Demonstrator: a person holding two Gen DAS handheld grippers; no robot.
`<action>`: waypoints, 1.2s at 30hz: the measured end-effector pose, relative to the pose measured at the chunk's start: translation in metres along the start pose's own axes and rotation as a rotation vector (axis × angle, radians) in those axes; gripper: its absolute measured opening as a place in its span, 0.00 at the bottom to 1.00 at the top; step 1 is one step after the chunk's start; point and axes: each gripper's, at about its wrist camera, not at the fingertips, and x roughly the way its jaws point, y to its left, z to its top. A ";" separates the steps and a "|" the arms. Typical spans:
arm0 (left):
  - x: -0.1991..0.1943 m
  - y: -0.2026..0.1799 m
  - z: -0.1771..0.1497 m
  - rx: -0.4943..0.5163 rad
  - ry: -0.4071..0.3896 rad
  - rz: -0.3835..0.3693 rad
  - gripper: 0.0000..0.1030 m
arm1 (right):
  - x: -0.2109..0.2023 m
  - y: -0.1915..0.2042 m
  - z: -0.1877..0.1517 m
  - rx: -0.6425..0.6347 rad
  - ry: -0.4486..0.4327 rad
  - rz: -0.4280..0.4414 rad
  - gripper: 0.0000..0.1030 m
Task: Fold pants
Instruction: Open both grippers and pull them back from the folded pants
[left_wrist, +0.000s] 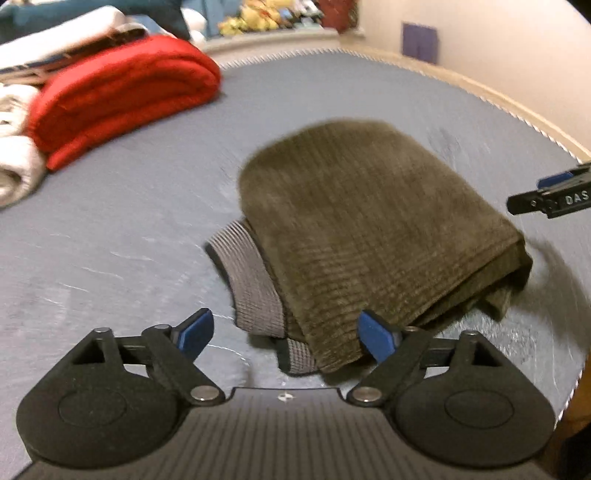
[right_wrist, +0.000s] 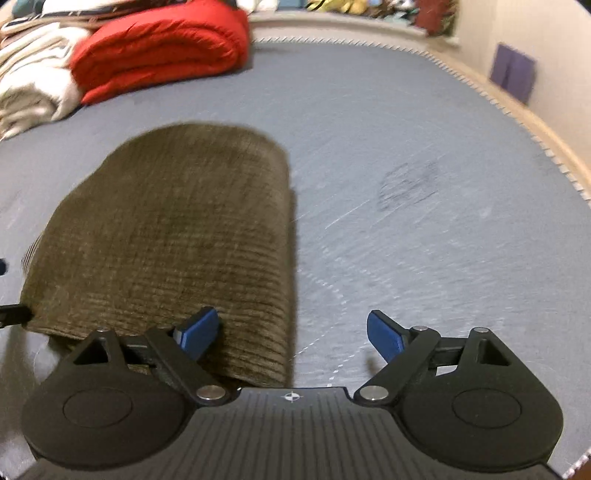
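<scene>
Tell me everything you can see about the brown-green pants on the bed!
The olive-brown corduroy pants are folded into a thick, compact bundle with several layers stacked at the edges. The ribbed fabric looks soft and fuzzy. A grey ribbed waistband with dark trim pokes out from under one side. The bundle lies flat on the blue-grey bed sheet, apart from the red folded blanket. Nothing grips it: the left gripper and right gripper hover above with open jaws.
</scene>
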 end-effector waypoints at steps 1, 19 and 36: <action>-0.007 0.000 -0.001 -0.011 -0.022 0.012 0.92 | -0.008 0.003 -0.001 0.009 -0.021 -0.005 0.87; -0.058 -0.017 -0.001 -0.280 -0.080 0.039 1.00 | -0.053 0.038 -0.018 0.069 -0.125 0.009 0.99; -0.006 -0.035 0.003 -0.267 -0.007 0.066 1.00 | -0.024 0.044 -0.011 0.077 -0.078 0.017 0.99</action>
